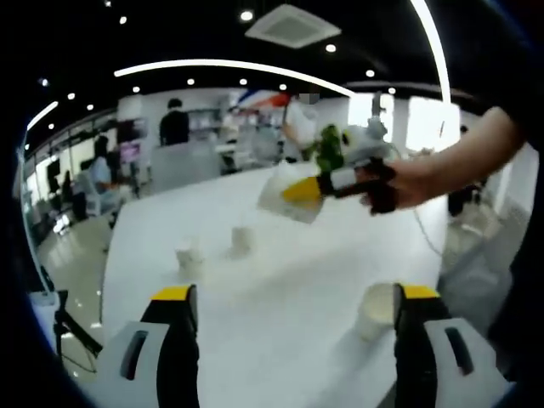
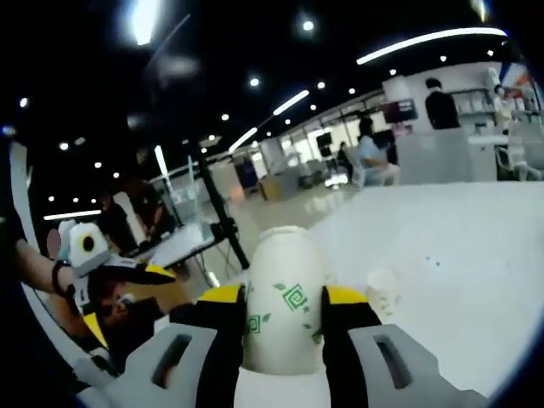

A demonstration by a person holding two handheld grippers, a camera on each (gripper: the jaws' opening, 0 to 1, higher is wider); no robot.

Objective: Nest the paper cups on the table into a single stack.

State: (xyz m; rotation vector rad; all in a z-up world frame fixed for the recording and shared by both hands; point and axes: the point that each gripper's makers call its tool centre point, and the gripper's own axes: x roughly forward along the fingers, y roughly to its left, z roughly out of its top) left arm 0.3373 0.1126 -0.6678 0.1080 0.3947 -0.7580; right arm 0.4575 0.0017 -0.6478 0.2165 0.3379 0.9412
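Jaws of right gripper (image 2: 285, 319) were clamped on a white green-patterned paper cup (image 2: 286, 297), held above the white bench (image 2: 459, 255); left gripper (image 1: 293, 310) jaws were spread, a small white paper cup (image 1: 375, 311) lying just inside its right jaw.

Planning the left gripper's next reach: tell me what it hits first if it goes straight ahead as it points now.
Probably bare table: nothing lies between the open left gripper's jaws. Two small paper cups stand further on, slightly left; another cup sits beside its right jaw. Depth is uncertain.
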